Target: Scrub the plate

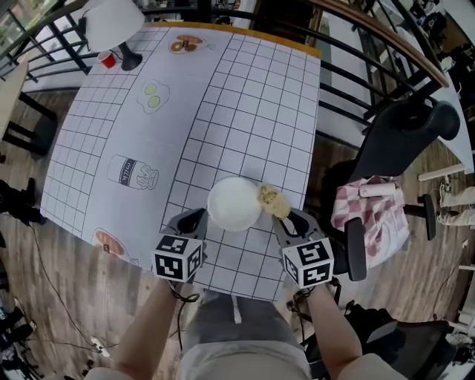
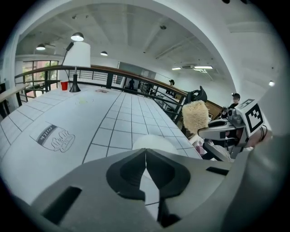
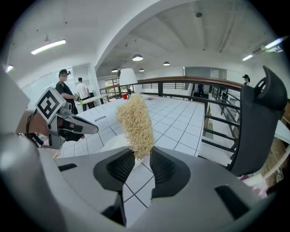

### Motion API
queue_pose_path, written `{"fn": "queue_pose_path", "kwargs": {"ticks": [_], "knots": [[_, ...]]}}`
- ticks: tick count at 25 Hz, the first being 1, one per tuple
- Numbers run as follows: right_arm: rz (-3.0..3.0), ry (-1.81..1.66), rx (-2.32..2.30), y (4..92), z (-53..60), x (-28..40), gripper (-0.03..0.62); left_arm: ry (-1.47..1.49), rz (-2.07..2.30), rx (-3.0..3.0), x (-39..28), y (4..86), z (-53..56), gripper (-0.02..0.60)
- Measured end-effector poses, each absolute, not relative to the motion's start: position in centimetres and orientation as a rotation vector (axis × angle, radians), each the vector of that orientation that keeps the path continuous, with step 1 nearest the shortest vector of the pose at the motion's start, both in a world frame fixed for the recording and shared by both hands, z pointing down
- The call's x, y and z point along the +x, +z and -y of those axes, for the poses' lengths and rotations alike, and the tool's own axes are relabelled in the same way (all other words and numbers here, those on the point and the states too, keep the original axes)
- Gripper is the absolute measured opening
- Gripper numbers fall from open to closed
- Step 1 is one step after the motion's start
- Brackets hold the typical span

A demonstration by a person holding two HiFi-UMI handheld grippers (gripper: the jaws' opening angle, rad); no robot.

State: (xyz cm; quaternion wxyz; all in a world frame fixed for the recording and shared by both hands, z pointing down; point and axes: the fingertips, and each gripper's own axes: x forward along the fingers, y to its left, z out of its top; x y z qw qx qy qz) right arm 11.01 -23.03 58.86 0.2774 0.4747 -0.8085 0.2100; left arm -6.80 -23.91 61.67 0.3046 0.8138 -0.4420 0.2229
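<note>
Pinching the plate (image 1: 234,202) at 8 o'clock, your left tongs (image 1: 197,220) steady it so your right tongs (image 1: 285,220), clamped on the scrubber (image 1: 272,199), can rub its 3 o'clock edge.

Big open office-like hall, upper floor. Long table (image 1: 245,96) with grid cloth, white lamp (image 1: 111,21) at far left corner. Railing (image 3: 190,80) past far edge. Black office chair (image 1: 404,130) beside right edge. Wood floor (image 1: 82,260). Round ceiling lights (image 3: 137,57). People (image 3: 63,88) stand far off.
</note>
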Motion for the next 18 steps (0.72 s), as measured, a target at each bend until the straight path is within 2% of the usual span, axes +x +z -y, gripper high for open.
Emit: {"fn": "queue_pose_path", "kwargs": {"ticks": [11,18], "knots": [[2.346,0.294,1.396,41.4,24.2,9.1,0.106,0.503,1.397,2.468,-8.0,43.5,24.7,0.015],[2.463,0.179,1.49,32.2,22.1,8.9,0.106,0.296,1.479,2.656,-8.3,31.1,23.2,0.015]]}}
